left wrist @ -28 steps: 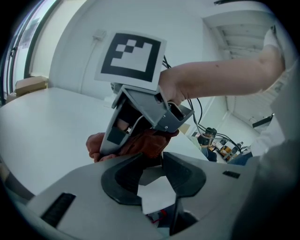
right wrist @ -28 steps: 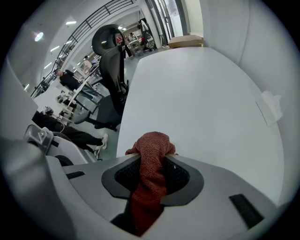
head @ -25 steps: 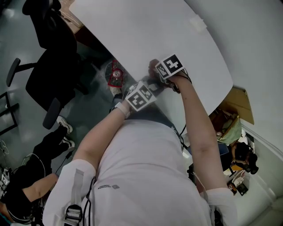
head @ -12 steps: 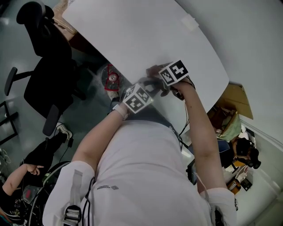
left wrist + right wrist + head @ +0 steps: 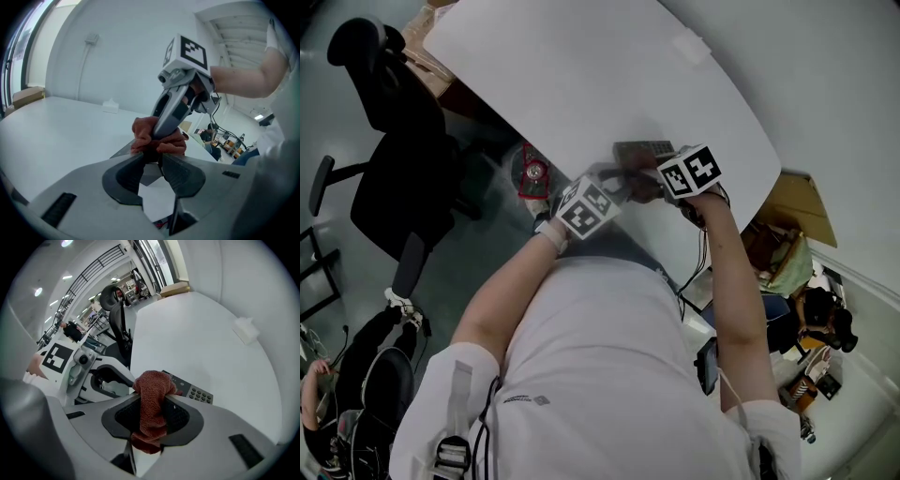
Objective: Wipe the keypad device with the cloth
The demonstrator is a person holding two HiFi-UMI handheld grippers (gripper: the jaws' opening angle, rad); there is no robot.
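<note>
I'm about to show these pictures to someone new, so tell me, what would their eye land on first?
The red cloth stands out most, bunched up and clamped in the right gripper at the middle of that gripper's view. Just behind it lies the grey keypad, on the big white table that fills most of the scene.

**Person and hand-held tool.** A white short-sleeved shirt is worn, marked with small dark print; a grey webbing strap with a buckle is carried over the left shoulder. Right gripper: pale grey shell, dark ribbed fingers. Behind the fingers are mounted a white cube bearing black square markers, and black cables.
</note>
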